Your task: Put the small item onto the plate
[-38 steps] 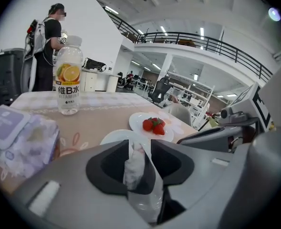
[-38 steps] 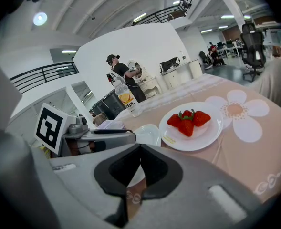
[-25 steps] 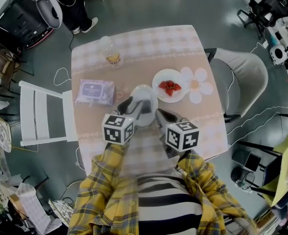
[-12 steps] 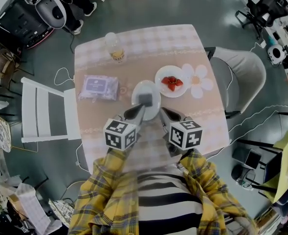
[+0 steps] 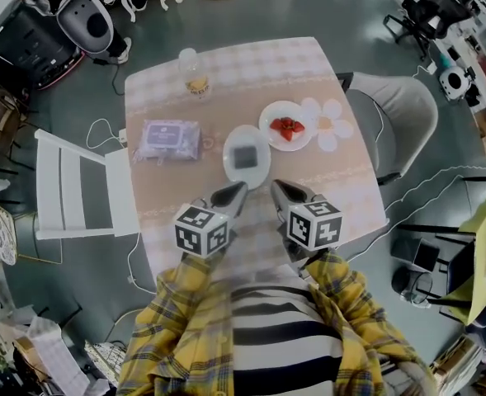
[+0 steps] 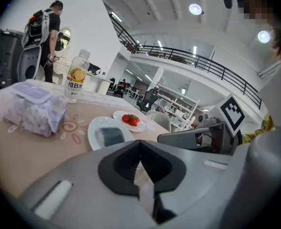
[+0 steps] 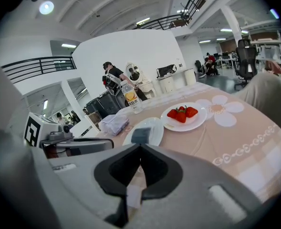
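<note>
Squarely on plate (image 5: 247, 131): item (image 5: 246, 154), perhaps sponge.

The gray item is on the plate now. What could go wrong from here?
1. The left tongs and right tongs are both shut and empty, pointed at the plate from just short of it; a forward slip could shove it and the gray item.
2. The strawberry plate sits right beside it, so a nudge to one could disturb the other.
3. The bottle stands upright near the table's far edge; a long reach could tip it.
</note>
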`<state>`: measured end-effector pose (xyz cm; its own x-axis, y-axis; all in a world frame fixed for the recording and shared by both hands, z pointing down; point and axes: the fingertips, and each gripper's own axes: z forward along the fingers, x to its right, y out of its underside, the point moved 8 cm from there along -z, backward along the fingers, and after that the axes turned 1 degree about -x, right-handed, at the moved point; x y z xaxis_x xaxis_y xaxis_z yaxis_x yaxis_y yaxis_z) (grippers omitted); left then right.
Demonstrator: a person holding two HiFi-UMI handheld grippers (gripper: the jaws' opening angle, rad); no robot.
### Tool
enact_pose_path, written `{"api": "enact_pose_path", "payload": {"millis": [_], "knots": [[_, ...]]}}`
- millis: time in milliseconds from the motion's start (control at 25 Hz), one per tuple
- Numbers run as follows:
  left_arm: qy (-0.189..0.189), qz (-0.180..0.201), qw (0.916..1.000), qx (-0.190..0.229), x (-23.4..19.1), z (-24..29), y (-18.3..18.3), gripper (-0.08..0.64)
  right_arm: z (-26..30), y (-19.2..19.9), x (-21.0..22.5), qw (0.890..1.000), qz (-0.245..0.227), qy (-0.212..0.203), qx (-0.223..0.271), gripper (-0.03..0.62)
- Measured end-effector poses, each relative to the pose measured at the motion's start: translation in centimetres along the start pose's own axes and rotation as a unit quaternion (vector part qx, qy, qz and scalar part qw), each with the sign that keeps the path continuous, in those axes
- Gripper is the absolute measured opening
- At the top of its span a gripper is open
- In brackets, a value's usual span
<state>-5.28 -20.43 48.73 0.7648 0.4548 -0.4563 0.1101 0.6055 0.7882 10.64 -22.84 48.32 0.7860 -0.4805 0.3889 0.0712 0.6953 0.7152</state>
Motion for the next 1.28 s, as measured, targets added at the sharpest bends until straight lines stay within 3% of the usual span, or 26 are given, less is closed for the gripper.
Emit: {"api": "enact_pose_path", "payload": {"millis": [440, 680, 1040, 1280], "knots": [[0.033, 0.002, 0.9992, -0.022, 1.8, -3.0, 3.1, 0.002, -3.8, 4.1, -0.7, 0.999, 0.013, 0.034, -0.006, 0.002], [0.043, 0.004, 0.9991, -0.007, 2.2, -5.3, 3.8, 0.002, -5.4, 5.9, -1.7, 0.999, 0.011, 0.045, -0.005, 0.002], [0.043, 0.005, 0.9990, 0.004, 2.1, -9.3, 5.2, 0.002, -7.5, 8.0, -4.1, 1.000, 0.009, 0.030, 0.002, 0.002], [0.049, -0.018, 0.9986, 0.007, 2.0, -11.3, 6.4, 0.002, -8.1, 8.6, -5.2, 1.000, 0.007, 0.024, 0.008, 0.002]]}}
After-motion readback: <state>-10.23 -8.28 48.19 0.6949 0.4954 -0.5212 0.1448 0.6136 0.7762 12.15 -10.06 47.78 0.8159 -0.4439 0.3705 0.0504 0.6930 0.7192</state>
